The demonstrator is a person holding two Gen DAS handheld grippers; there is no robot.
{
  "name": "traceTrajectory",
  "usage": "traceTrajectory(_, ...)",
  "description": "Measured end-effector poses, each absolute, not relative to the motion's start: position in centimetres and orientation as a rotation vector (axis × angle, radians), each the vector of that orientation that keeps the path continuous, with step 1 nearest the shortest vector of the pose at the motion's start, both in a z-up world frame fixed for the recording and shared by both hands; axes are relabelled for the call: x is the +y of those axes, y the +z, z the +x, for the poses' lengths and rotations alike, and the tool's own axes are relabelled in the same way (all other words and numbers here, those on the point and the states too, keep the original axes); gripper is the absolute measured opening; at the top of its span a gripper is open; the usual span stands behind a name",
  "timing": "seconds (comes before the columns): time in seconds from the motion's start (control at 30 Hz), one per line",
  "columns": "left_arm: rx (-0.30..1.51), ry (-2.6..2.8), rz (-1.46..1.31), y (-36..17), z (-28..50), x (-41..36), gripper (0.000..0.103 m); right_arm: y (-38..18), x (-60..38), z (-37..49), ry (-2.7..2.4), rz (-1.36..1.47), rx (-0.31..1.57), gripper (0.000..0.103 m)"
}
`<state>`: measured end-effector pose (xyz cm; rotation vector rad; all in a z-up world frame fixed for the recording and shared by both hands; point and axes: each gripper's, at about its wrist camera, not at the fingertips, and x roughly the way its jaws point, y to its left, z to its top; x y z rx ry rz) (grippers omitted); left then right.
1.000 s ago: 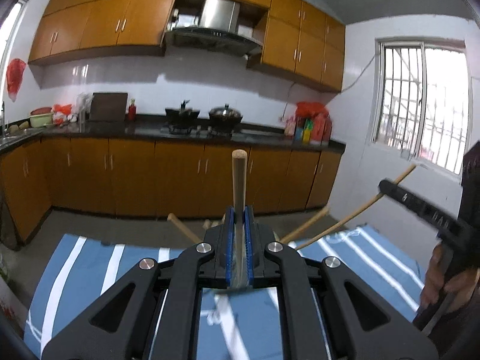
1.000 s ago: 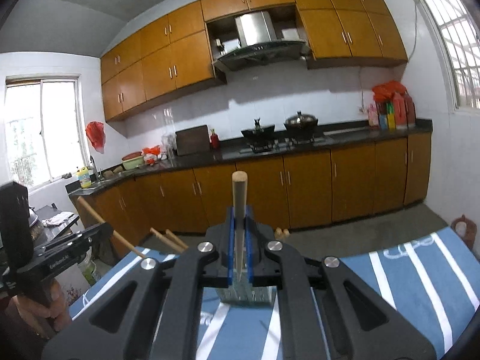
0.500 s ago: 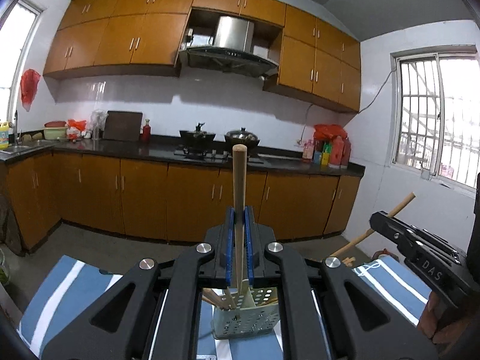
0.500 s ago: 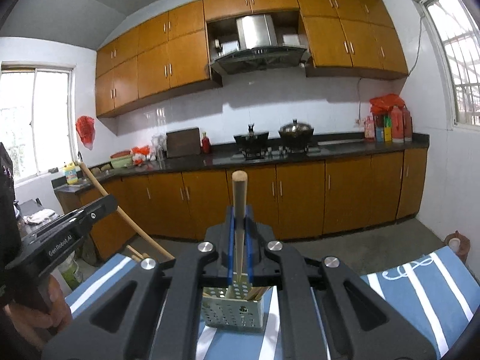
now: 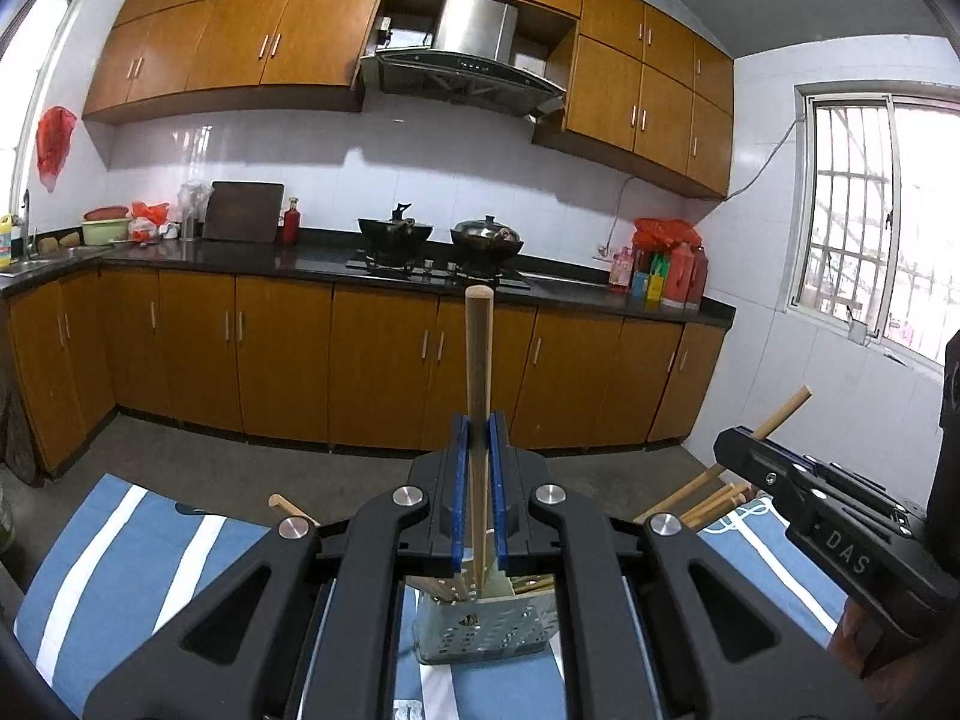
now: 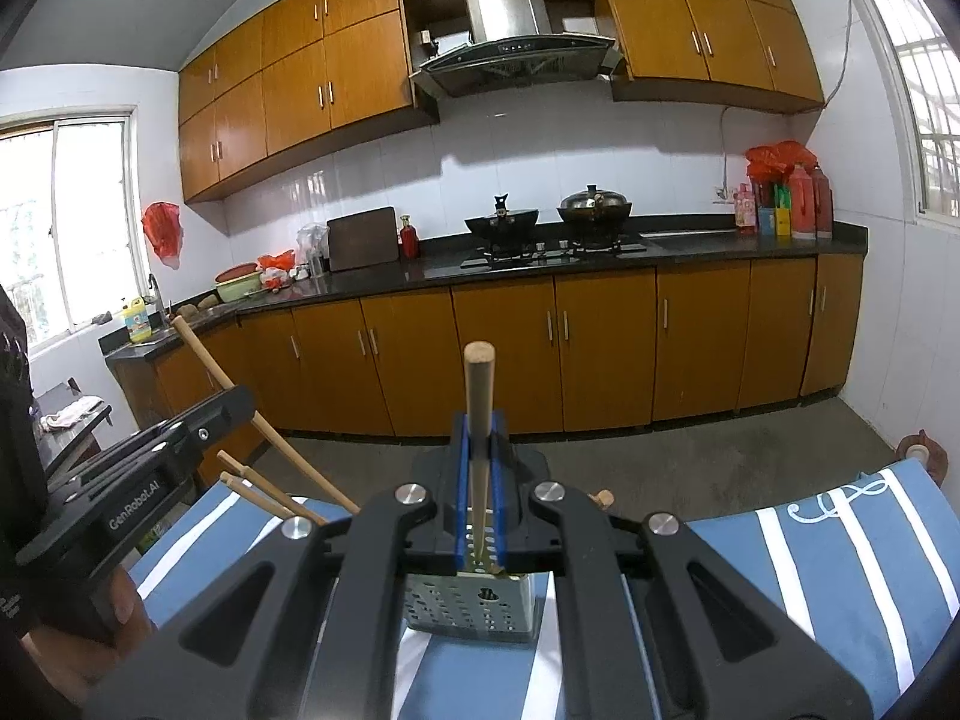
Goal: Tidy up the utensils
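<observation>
My left gripper (image 5: 478, 438) is shut on a wooden utensil handle (image 5: 478, 372) that stands upright, its lower end in a perforated metal utensil holder (image 5: 486, 630) on the blue striped cloth. My right gripper (image 6: 478, 438) is shut on another wooden handle (image 6: 478, 408), also upright over the same holder (image 6: 468, 609). Other wooden handles (image 5: 714, 501) lean out of the holder. The right gripper body (image 5: 840, 534) shows at the right of the left wrist view; the left gripper body (image 6: 132, 498) shows at the left of the right wrist view.
The table carries a blue cloth with white stripes (image 5: 120, 552). Beyond it is a concrete floor and a run of orange kitchen cabinets (image 5: 384, 360) with a black counter, two woks and bottles. Windows are at both sides.
Both grippers have risen and tilted up, so the metal holder has come into view below the fingers. Both stay shut on their handles.
</observation>
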<state>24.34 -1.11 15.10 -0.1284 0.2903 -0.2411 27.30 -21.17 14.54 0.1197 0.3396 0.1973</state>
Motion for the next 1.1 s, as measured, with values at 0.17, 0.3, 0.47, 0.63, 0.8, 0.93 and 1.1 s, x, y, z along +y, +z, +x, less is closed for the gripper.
traceTrajectory(0.17,0.305,-0.242,-0.123,14.9,24.8,-1.4,0.007,14.4,-20.8,27.5,0.195,0.116,0.346,0.008)
traceTrajectory(0.3,0.314,-0.238,-0.129,15.1,25.0,-1.6,0.008,14.7,-21.0,27.0,0.196,0.13,0.334,0.013)
traceTrajectory(0.47,0.294,-0.226,-0.142,15.7,24.6,-1.0,0.033,15.4,-21.6,26.0,0.192,0.143,0.305,0.016)
traceTrajectory(0.63,0.276,-0.217,-0.151,16.2,24.1,-0.3,0.034,15.6,-22.2,24.7,0.192,0.147,0.286,0.017)
traceTrajectory(0.8,0.26,-0.209,-0.145,16.4,22.2,1.1,0.035,15.5,-22.2,21.4,0.179,0.12,0.243,0.039)
traceTrajectory(0.93,0.255,-0.188,-0.132,15.7,19.5,2.8,0.054,15.1,-22.1,18.2,0.165,0.091,0.202,0.061)
traceTrajectory(1.1,0.264,-0.162,-0.125,14.4,15.9,4.9,0.082,13.9,-21.6,14.3,0.147,0.064,0.172,0.091)
